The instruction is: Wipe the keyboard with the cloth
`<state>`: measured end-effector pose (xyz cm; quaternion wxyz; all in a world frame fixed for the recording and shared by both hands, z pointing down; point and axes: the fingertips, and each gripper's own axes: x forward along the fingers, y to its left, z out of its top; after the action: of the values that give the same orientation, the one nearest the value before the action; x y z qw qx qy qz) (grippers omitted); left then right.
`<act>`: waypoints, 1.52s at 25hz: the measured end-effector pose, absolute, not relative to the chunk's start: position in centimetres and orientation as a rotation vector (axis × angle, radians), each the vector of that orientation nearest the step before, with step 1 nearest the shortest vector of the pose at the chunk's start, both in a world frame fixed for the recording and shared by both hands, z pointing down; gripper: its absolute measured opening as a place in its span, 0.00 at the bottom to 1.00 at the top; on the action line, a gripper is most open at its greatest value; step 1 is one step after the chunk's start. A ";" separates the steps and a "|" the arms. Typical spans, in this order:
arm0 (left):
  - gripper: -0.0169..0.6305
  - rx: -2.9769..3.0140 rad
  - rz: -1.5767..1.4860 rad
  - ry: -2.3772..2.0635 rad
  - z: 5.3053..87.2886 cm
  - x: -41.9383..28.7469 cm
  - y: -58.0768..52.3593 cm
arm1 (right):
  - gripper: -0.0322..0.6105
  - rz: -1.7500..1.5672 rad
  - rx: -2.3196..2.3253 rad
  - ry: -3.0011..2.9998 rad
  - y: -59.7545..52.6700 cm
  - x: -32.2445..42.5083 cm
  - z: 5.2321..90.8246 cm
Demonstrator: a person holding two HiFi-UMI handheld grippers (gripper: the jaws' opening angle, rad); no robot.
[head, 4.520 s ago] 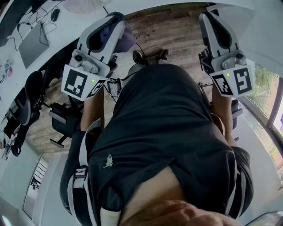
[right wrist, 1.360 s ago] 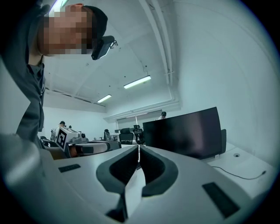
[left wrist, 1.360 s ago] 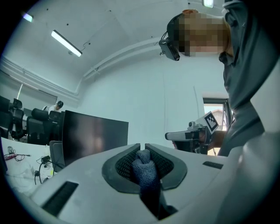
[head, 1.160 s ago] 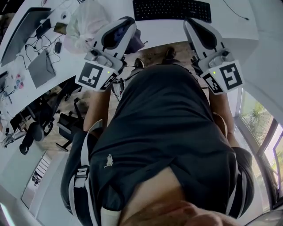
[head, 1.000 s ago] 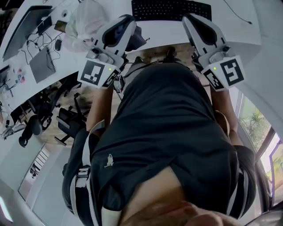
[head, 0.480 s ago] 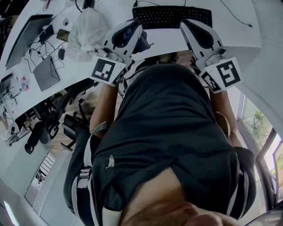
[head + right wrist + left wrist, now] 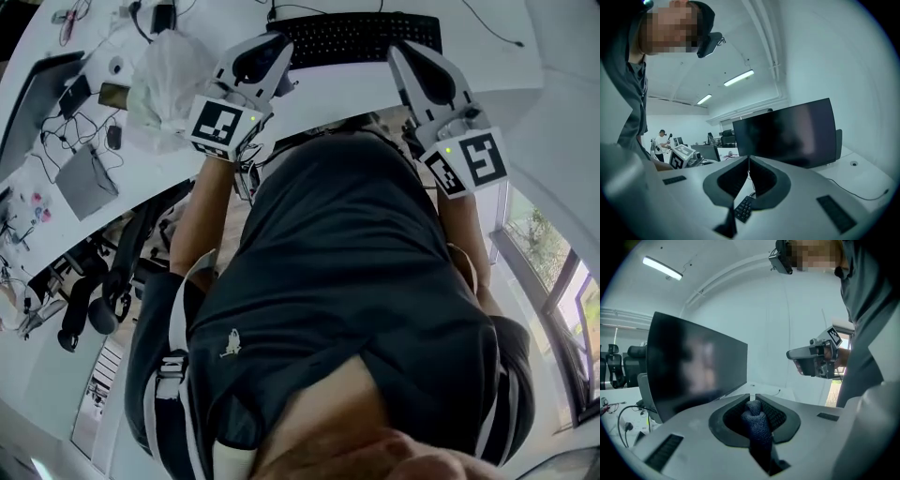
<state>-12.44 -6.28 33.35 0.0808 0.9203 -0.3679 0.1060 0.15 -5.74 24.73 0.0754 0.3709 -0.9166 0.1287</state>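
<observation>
A black keyboard (image 7: 356, 37) lies on the white desk (image 7: 328, 89) ahead of me. My left gripper (image 7: 267, 52) hovers at the keyboard's left end, shut on a dark blue knitted cloth (image 7: 757, 427) that fills the gap between its jaws. The left gripper (image 7: 752, 397) points at a dark monitor (image 7: 693, 366). My right gripper (image 7: 412, 56) is held over the keyboard's right part. In its own view the right gripper (image 7: 749, 158) is shut with nothing between the jaws, and the keyboard (image 7: 744, 208) shows below them.
A clear plastic bag (image 7: 164, 75) sits on the desk left of the keyboard, with cables and a closed laptop (image 7: 84, 178) further left. Office chairs (image 7: 103, 291) stand on the floor at left. The person's dark shirt fills the middle of the head view.
The view has swung from floor to desk and the keyboard has come into sight. Both grippers have moved forward to it, the left one shifting left with the cloth.
</observation>
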 end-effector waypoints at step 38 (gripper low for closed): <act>0.07 2.492 1.225 -1.018 61.3 -7.3 -2.6 | 0.07 0.478 0.829 -2.610 -9.6 3.8 31.1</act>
<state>-7.30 -2.64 61.31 0.0917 0.8391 -0.3428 0.4123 3.85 -9.55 31.12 0.1797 0.2933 -0.9236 0.1691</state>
